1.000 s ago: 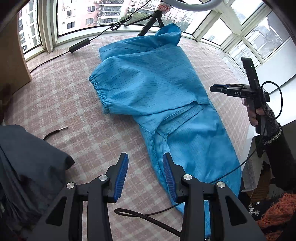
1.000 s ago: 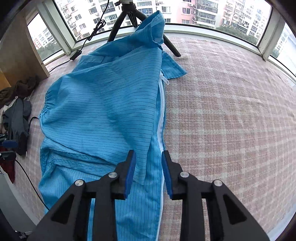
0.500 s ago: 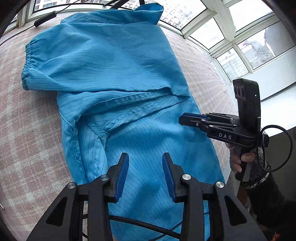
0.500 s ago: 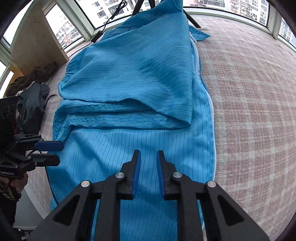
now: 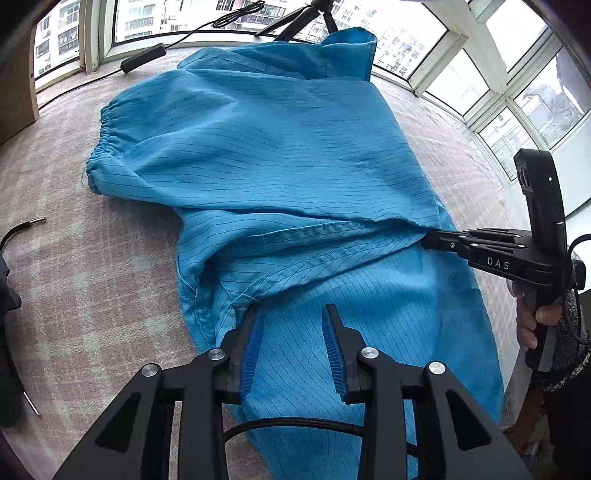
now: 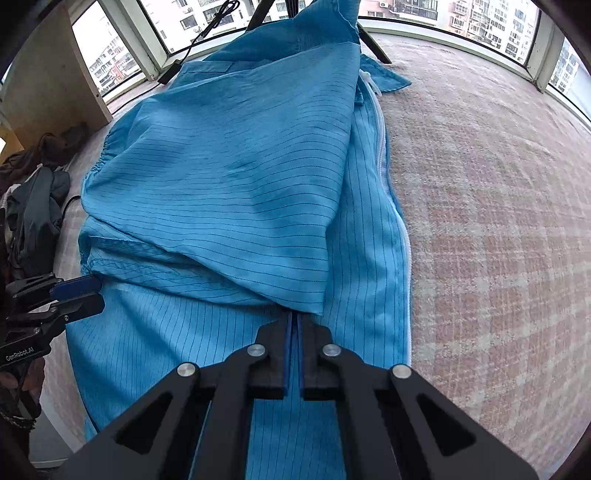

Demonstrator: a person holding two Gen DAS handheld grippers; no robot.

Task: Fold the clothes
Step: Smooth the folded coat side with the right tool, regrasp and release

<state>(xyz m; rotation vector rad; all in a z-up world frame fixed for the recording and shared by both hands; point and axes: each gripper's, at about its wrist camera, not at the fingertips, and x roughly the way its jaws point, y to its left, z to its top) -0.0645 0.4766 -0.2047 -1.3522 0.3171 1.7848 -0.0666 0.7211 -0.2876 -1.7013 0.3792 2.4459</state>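
A blue pinstriped garment (image 5: 277, 147) lies on the pink checked surface (image 6: 498, 221), its upper part folded down over the lower part. My left gripper (image 5: 293, 314) hangs low over the garment's left side, just below the fold's edge. Its jaws are closing and its pads are clear of the cloth beneath. In the right wrist view the left gripper (image 6: 98, 295) sits at the garment's left edge. My right gripper (image 6: 295, 317) is shut at the lower corner of the folded flap (image 6: 240, 184), pinching the fabric there. The right gripper (image 5: 424, 236) also shows in the left wrist view.
Tripod legs (image 5: 291, 18) and a black power brick (image 5: 142, 62) with its cable stand by the windows at the far end. Dark clothes (image 6: 33, 206) are piled at the left beside a wooden cabinet (image 6: 48, 85). A loose cable end (image 5: 22, 229) lies on the left.
Both grippers came down and closer to the garment, ending at the fold's edge. The right jaws went from apart to shut at the flap's corner. The left jaws narrowed.
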